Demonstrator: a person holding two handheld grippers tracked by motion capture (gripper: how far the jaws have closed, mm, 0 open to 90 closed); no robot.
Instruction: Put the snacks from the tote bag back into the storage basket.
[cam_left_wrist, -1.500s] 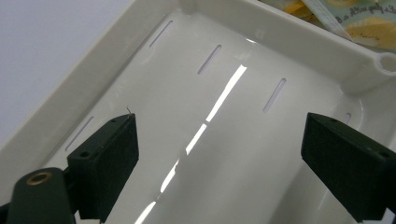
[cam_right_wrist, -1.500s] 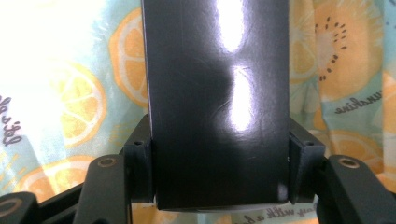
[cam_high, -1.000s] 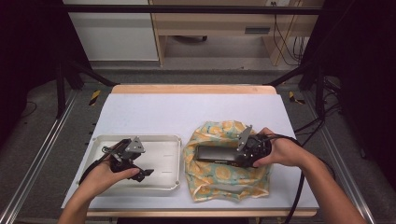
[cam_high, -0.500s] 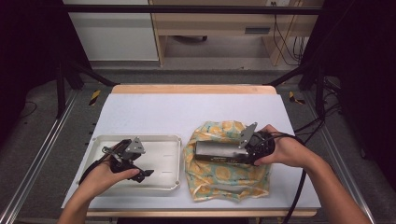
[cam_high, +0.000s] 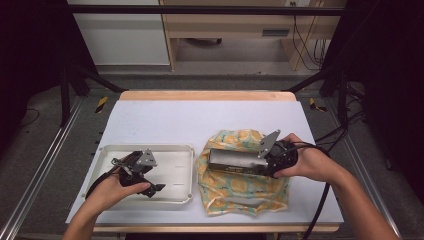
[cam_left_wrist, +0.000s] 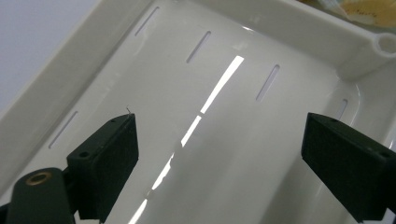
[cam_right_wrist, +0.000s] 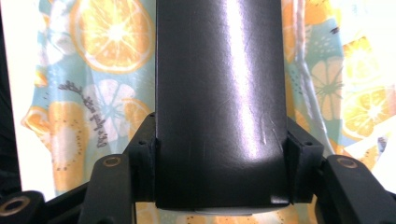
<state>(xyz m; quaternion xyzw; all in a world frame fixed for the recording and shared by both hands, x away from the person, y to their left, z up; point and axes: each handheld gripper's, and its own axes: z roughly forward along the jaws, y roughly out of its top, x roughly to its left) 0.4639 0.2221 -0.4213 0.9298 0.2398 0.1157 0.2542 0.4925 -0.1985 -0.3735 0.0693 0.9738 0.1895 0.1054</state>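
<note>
Over the orange-print cloth (cam_high: 244, 192), a dark metal cylinder (cam_high: 235, 161) is held level by the right gripper (cam_high: 267, 161), jaws clamped on its end; compared with a second earlier it is raised slightly, so transfer appears begun. Its surface is smooth, faintly scratched. Above the white slotted plastic tray (cam_high: 172, 195), the left gripper (cam_left_wrist: 224, 154) is kept wide open, empty.

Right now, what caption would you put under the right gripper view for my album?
The right claw grips a dark metal cylinder above a cloth printed with orange slices.
</note>
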